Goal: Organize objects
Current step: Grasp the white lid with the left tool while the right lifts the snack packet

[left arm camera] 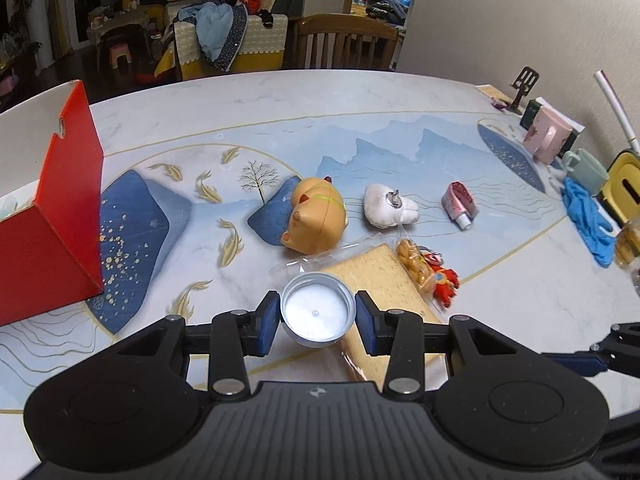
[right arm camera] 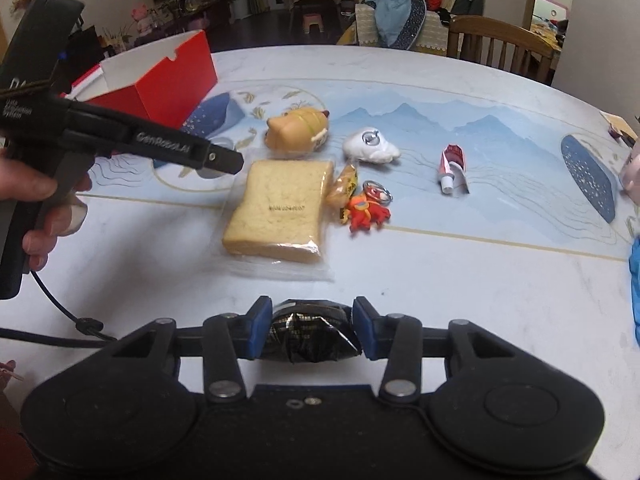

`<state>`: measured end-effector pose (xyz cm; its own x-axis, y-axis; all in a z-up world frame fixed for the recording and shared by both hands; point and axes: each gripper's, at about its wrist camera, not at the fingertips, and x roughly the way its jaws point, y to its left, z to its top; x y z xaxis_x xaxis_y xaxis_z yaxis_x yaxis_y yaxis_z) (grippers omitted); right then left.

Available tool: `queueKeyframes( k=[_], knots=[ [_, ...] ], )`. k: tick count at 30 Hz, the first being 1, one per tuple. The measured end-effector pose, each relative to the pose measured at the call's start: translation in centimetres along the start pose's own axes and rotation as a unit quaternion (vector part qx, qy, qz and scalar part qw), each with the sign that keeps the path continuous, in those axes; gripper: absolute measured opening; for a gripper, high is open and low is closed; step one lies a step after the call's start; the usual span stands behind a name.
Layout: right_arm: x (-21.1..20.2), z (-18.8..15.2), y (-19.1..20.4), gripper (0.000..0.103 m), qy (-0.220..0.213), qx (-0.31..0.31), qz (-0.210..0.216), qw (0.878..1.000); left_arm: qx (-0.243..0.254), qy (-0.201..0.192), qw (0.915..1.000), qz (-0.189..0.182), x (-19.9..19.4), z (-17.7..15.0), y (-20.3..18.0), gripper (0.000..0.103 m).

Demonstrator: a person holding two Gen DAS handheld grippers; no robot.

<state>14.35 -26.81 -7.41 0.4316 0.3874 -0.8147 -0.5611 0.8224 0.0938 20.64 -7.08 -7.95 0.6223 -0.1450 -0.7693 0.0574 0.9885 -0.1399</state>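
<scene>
My left gripper [left arm camera: 318,320] is shut on a round silver lid [left arm camera: 316,312] with a white inside, held a little above the table. In the right wrist view my right gripper [right arm camera: 313,330] is shut on a crumpled black foil packet [right arm camera: 310,334]. An open red box [left arm camera: 52,216] [right arm camera: 160,76] stands at the left of the table. Ahead lie a wrapped bread slice [right arm camera: 280,208], an orange toy animal [right arm camera: 298,132], a white plush keychain [right arm camera: 370,146], a pink tube [right arm camera: 452,168], a small snack bag [right arm camera: 342,188] and a red crab keychain [right arm camera: 364,208]. A hand [right arm camera: 36,200] grips the left tool's handle.
At the table's right edge by the wall stand a pink mug [left arm camera: 550,138], a green mug [left arm camera: 586,166], a yellow holder [left arm camera: 624,184] and a blue cloth [left arm camera: 588,220]. A wooden chair [left arm camera: 346,42] sits behind the far edge. A cable [right arm camera: 52,332] trails at the front left.
</scene>
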Motion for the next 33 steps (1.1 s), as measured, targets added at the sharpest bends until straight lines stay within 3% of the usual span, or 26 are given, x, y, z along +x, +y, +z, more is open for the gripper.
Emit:
queueKeyframes(
  k=[2,3,4,5,6,8,10,11,13,15,26,29,31,33],
  knots=[
    [0.0,0.0,0.3,0.042,-0.002,-0.011,-0.014,1.000,-0.001,-0.003,1.0000,-0.004,-0.7,-0.2,0.3,0.039],
    [0.0,0.0,0.4,0.030,-0.001,-0.012,-0.017,1.000,-0.003,-0.004,1.0000,-0.006,-1.0,-0.3,0.5,0.039],
    [-0.1,0.0,0.3,0.007,0.002,-0.005,-0.012,1.000,-0.006,-0.005,0.9999,-0.009,-1.3,-0.4,0.7,0.039],
    [-0.1,0.2,0.1,0.008,0.006,0.009,-0.007,1.000,-0.009,-0.004,0.9999,-0.011,-1.7,-0.5,1.0,0.039],
    [-0.3,0.4,0.0,0.002,0.004,0.019,-0.003,1.000,-0.011,-0.004,0.9998,-0.014,-2.0,-0.6,1.3,0.039],
    [-0.5,0.7,0.1,0.006,0.001,0.011,-0.004,1.000,-0.010,-0.006,0.9998,-0.018,-2.8,-0.9,1.8,0.039],
    [-0.4,0.8,0.2,0.028,0.011,-0.004,-0.007,1.000,-0.008,-0.007,0.9998,-0.017,-3.4,-1.2,2.4,0.039],
    [-0.2,0.8,0.2,0.032,0.018,0.001,0.001,1.000,-0.006,-0.008,0.9998,-0.017,-3.7,-1.3,2.7,0.039],
    [-0.1,0.9,0.2,0.063,0.026,0.012,0.020,0.999,-0.003,-0.008,0.9998,-0.016,-4.2,-1.6,3.2,0.039],
    [-0.2,0.9,0.9,0.072,0.020,0.001,0.020,1.000,-0.005,-0.009,0.9998,-0.018,-4.7,-1.9,3.8,0.039],
    [3.2,-0.7,2.2,0.075,0.079,-0.039,0.000,0.996,-0.023,0.000,0.9995,-0.023,-5.9,-3.2,6.2,0.039],
    [3.3,-1.0,2.9,0.064,0.087,-0.066,-0.006,0.994,-0.025,0.002,0.9994,-0.025,-6.0,-3.6,6.7,0.039],
    [3.4,-1.1,3.3,0.042,0.092,-0.078,-0.013,0.993,-0.024,0.003,0.9994,-0.024,-6.1,-3.9,7.0,0.039],
    [3.4,-1.0,3.4,0.041,0.092,-0.075,-0.014,0.993,-0.025,0.004,0.9994,-0.025,-6.3,-4.2,7.3,0.039]
  ],
)
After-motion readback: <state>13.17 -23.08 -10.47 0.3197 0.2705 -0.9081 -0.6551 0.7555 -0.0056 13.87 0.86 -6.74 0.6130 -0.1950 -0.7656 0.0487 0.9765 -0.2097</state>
